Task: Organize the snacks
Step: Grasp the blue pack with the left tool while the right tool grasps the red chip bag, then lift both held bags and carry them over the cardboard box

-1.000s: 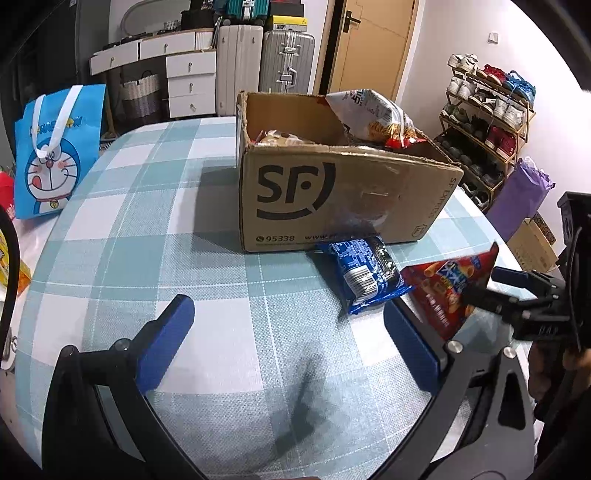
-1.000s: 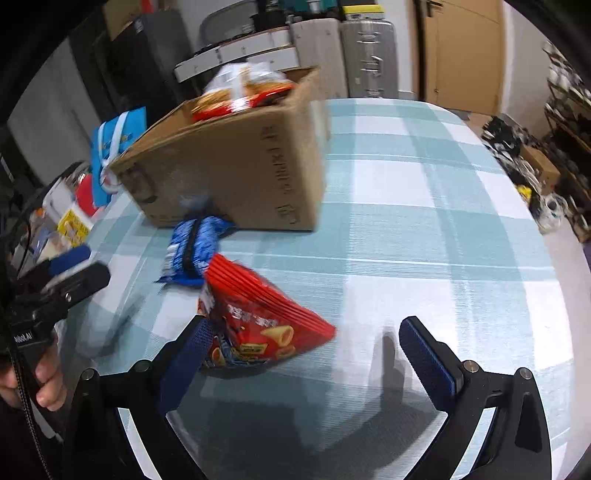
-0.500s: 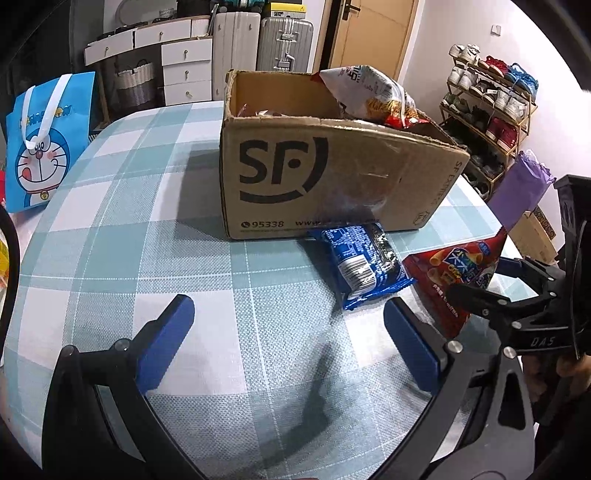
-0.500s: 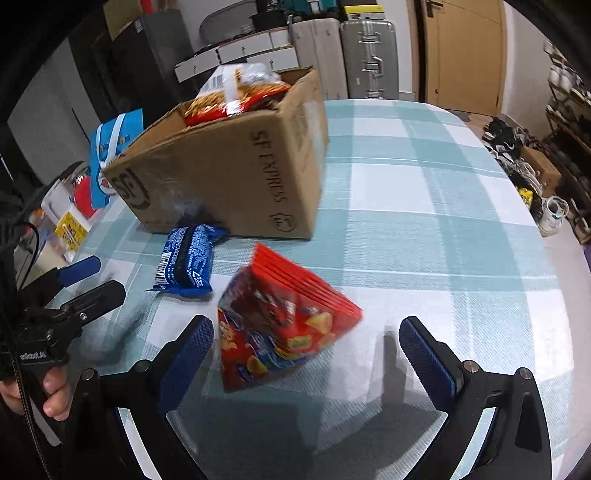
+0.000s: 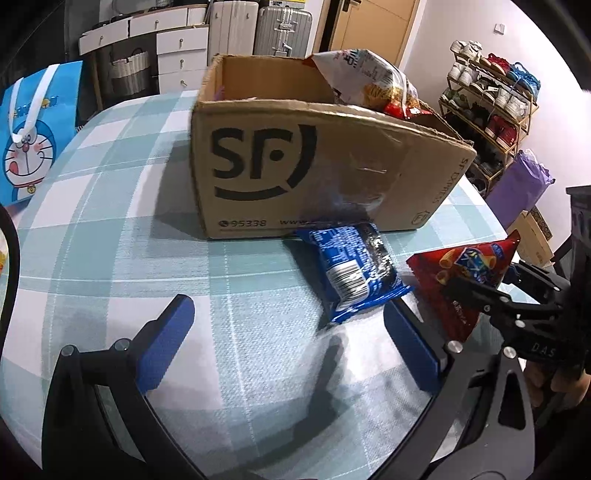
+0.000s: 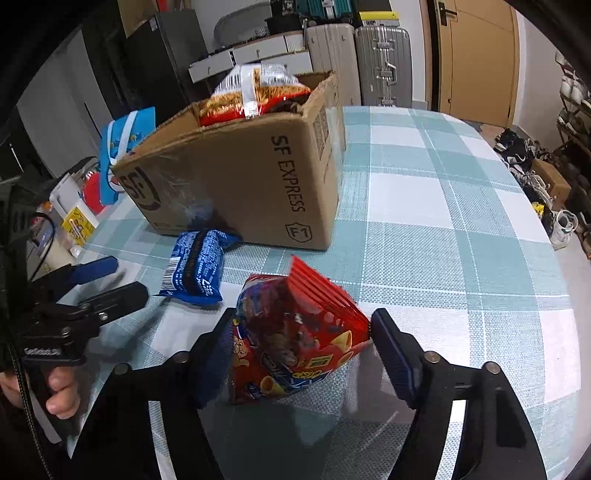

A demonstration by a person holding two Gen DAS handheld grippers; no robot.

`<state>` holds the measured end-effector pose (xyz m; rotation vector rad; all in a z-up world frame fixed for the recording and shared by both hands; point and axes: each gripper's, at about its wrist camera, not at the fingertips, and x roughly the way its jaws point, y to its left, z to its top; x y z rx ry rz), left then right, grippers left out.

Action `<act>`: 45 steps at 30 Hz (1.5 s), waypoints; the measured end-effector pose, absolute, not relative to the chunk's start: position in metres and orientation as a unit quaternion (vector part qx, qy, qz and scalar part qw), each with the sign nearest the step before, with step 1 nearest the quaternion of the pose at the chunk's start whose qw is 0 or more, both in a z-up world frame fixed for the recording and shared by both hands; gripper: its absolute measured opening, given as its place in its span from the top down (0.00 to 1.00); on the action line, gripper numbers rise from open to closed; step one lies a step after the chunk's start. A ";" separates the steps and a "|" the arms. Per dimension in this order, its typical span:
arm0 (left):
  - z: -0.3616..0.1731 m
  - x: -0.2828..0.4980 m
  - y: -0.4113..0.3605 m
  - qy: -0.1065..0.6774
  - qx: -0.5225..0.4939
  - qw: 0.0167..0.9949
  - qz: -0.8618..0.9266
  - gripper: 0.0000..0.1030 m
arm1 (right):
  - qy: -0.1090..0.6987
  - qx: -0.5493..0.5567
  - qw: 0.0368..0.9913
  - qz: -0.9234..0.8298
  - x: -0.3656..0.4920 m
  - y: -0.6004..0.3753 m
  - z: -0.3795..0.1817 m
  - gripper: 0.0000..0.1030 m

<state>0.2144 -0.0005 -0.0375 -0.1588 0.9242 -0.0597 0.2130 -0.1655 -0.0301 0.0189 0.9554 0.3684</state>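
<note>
A red snack bag sits between my right gripper's two blue pads, which touch its sides; it also shows in the left wrist view. A blue snack pack lies on the checked tablecloth against the cardboard SF box, also in the right wrist view. A large snack bag sticks out of the box. My left gripper is open and empty, just short of the blue pack.
A blue cartoon gift bag stands at the table's left edge. Small items sit at that side. Suitcases, drawers and a shoe rack stand beyond the table.
My right gripper has closed in around the red bag, which now sits between its pads. My left gripper has moved forward toward the box and the blue pack.
</note>
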 end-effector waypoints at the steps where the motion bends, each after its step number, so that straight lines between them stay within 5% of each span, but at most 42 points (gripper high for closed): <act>1: -0.038 0.216 -0.003 0.445 -0.076 0.892 -0.032 0.01 | 0.453 0.012 0.874 0.177 0.212 -0.168 -0.029 0.36; 13: -0.043 0.254 -0.038 0.456 -0.061 0.886 -0.053 0.04 | 0.429 0.034 0.884 0.182 0.201 -0.187 -0.015 0.51; 18: -0.049 0.269 -0.046 0.464 -0.065 0.881 -0.058 0.23 | 0.427 0.035 0.884 0.188 0.199 -0.189 -0.015 0.52; 20: -0.050 0.271 -0.048 0.463 -0.070 0.880 -0.073 0.41 | 0.427 0.034 0.883 0.191 0.197 -0.189 -0.015 0.53; 23: -0.047 0.272 -0.051 0.459 -0.069 0.882 -0.081 0.55 | 0.424 0.035 0.884 0.194 0.194 -0.188 -0.014 0.55; 45: 0.036 0.212 -0.028 0.388 -0.089 0.914 -0.078 0.58 | 0.366 0.044 0.910 0.188 0.166 -0.184 0.024 0.58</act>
